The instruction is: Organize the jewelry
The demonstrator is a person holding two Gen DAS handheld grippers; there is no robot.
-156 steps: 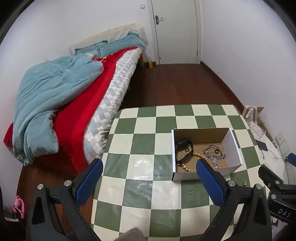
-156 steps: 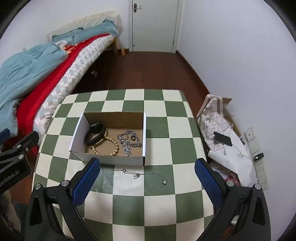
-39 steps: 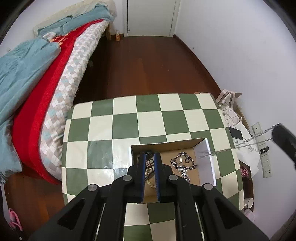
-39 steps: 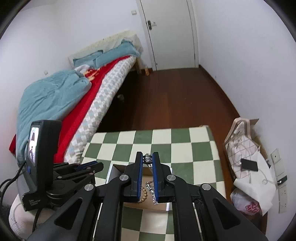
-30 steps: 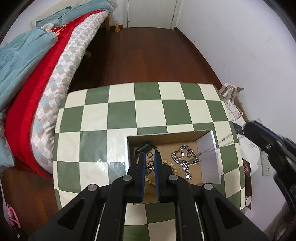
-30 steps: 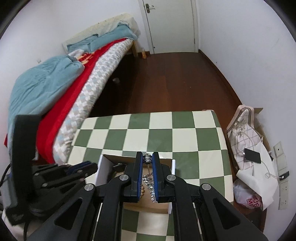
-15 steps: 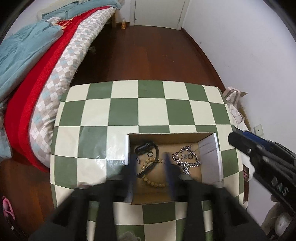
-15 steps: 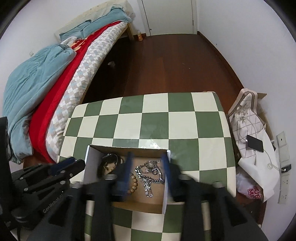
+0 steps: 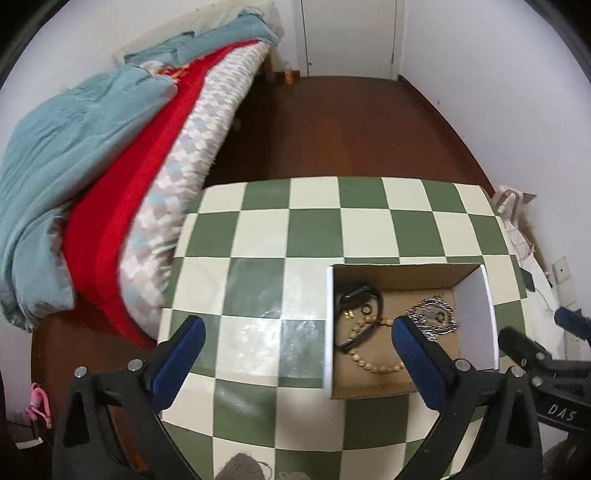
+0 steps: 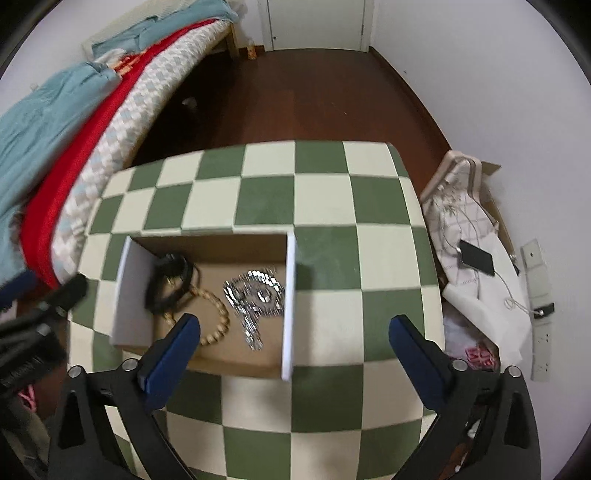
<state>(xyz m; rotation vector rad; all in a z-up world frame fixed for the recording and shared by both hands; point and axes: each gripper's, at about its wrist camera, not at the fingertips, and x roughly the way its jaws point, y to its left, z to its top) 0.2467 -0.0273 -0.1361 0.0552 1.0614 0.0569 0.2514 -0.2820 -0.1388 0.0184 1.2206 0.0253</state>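
open cardboard box holds silver chain, beads, black band.

— Where do we look from?
— Both wrist cameras sit above the checkered table, tilted down toward the far door.
— Shared?
— We both see the cardboard box, close below.

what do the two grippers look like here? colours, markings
Both match: black angular plastic arms with silver screws, blue pads lining the fingers. Left gripper; right gripper. In the left wrist view, the right gripper's body bears white "DAS" lettering. No cables or sleeves visible.
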